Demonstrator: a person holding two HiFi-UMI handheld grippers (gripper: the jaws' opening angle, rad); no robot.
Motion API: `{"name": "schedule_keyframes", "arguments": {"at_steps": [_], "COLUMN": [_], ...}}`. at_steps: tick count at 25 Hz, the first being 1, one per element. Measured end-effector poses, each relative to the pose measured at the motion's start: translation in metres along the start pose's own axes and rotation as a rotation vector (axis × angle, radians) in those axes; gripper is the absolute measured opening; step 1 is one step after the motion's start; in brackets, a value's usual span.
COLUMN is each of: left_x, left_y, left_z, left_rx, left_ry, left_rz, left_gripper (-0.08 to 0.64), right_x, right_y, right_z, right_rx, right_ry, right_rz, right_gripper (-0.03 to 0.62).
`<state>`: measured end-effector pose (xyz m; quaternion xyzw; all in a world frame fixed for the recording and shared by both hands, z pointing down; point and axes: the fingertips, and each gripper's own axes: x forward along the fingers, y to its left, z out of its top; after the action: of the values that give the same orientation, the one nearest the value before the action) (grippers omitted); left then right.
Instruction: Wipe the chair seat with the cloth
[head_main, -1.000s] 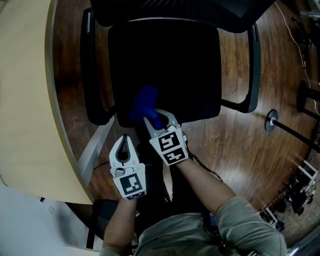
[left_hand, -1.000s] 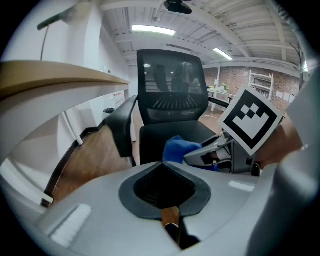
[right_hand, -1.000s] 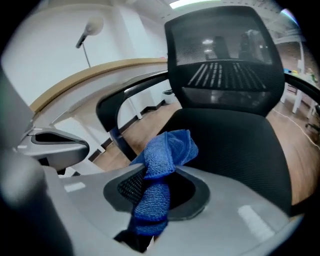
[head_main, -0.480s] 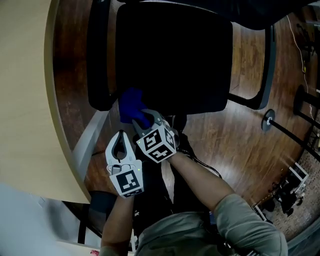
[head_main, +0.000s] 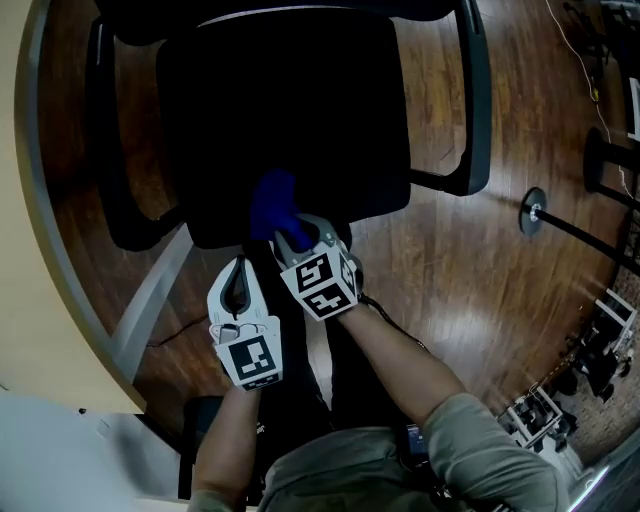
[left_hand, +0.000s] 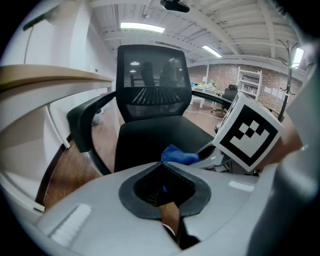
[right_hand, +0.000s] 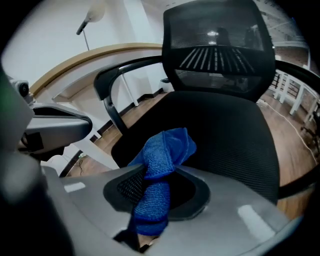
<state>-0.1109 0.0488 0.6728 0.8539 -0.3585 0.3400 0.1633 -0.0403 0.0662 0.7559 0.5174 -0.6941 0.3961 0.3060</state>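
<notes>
**Right gripper** (right_hand: 159, 174): jaws pinched on a bunched blue cloth (right_hand: 161, 152). The cloth's free end stands up past the tips, over the front edge of the chair seat (head_main: 290, 110). Whether the cloth touches the seat cannot be told.

**Left gripper** (head_main: 238, 266): jaw tips together with nothing between them. It is held just in front of the seat and close beside the right gripper.

**Chair:** the seat is black fabric. A dark mesh backrest (right_hand: 220, 45) rises at the seat's far edge, and a black armrest (head_main: 478, 100) runs along each side of the seat.

**Surroundings:**
- A dark, glossy wood floor (head_main: 480, 280) lies under and around the seat.
- A pale curved desk (head_main: 30, 300) bends round the seat on the left gripper's side.
- A round stand base (head_main: 533, 212) sits on the floor well clear of the seat on the other side.
- Beyond the backrest are strip ceiling lights (left_hand: 137, 26), a brick wall (left_hand: 225, 75) and white shelving (left_hand: 248, 82).
</notes>
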Motion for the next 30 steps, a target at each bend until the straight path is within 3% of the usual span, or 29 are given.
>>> {"name": "schedule_keyframes", "arguments": {"at_steps": [8,14,23,26,30], "left_x": [0.023,0.04,0.053,0.05,0.039], "left_y": [-0.096,-0.157,-0.218,-0.221,-0.203], "left_z": [0.035,0.053,0.061,0.064,0.072], "left_rx": [0.107,0.155,0.191,0.204,0.163], "left_ry": [-0.017,-0.016,-0.006,0.01,-0.006], "left_rz": [-0.14,-0.199,-0.241,-0.244,-0.201], "left_gripper": [0.005,0.005,0.005,0.005,0.005], "right_x": [-0.072,-0.113,-0.118,-0.12,-0.134], "right_y": [-0.121,-0.185,-0.218,-0.217,-0.207], "right_z": [-0.046,-0.081,-0.132,-0.131,-0.115], "right_rx": [0.224,0.335,0.424,0.417,0.385], "right_ry": [-0.032,-0.054,-0.016,-0.01,-0.009], "right_rz": [-0.193,-0.274,-0.274,-0.26,-0.251], "right_gripper": [0.098,0.098,0.097,0.097,0.097]}}
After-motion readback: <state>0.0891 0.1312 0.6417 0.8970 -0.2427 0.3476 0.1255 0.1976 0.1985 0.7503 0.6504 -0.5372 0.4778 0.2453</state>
